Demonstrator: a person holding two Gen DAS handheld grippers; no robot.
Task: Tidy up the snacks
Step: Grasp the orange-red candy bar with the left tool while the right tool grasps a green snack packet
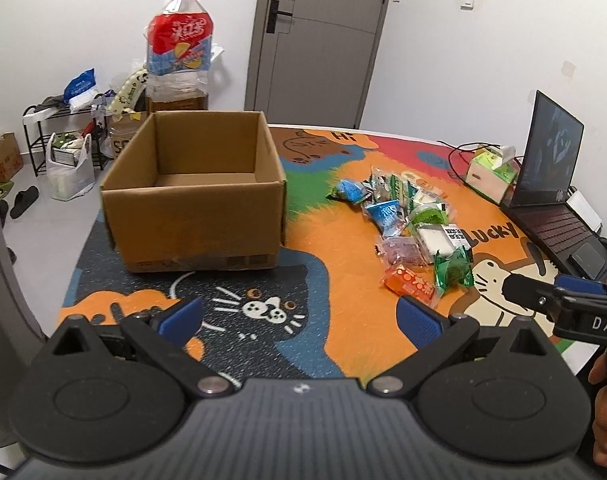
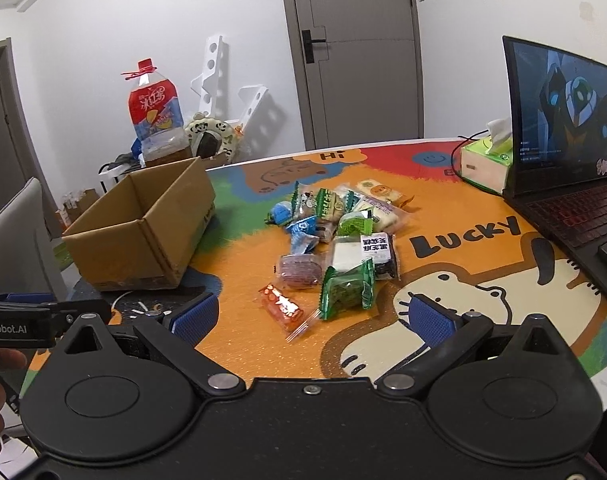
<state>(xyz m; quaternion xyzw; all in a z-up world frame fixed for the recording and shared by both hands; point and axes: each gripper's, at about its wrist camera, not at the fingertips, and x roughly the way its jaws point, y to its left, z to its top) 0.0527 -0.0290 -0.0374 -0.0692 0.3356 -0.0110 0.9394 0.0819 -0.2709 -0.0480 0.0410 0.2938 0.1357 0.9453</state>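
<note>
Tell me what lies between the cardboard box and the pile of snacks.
Nothing: only bare printed tablecloth separates the cardboard box from the snack pile. Both wrist views show this gap.

Each gripper, the left gripper (image 1: 299,318) and the right gripper (image 2: 311,318), is matte black plastic with two round hubs, silver pivot screws, blue ridged fingertip pads (image 2: 427,318) and white lettering along its side
</note>
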